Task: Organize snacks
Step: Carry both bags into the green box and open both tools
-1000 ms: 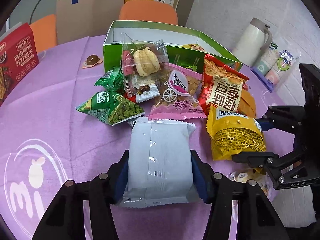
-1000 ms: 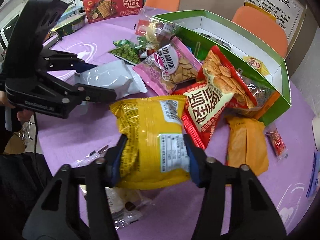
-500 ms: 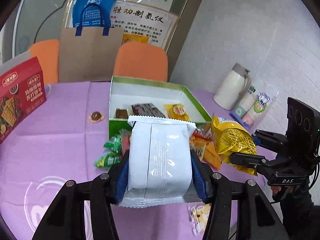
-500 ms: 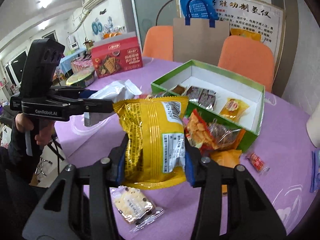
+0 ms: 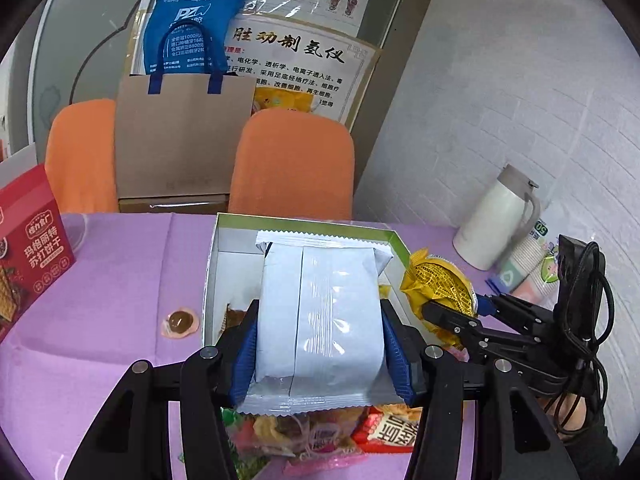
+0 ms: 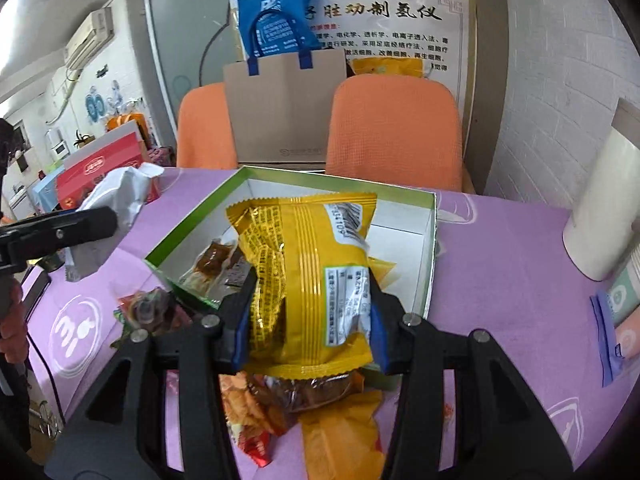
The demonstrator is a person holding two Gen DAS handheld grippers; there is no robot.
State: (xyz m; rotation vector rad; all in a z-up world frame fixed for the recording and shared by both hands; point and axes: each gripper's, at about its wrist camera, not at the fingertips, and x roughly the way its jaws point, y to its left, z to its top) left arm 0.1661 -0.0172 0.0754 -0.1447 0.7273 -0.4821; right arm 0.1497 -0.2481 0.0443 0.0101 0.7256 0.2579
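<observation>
The white packet is a plump, plain pillow bag with a seam down its back and crimped ends; the yellow packet is glossy, printed with fine text, a barcode and a white label. Each sits upright between the blue pads of its own tongs: the left gripper is clamped on the white packet's sides, the right gripper on the yellow one, both at a middling width. Ahead of both sets of fingers stands the open green box, white inside, with a few small wrapped snacks on its floor; the held packets hang in front of it. Below the tongs lies the loose snack pile on the purple tablecloth. Both grippers tilt downward, side by side.
</observation>
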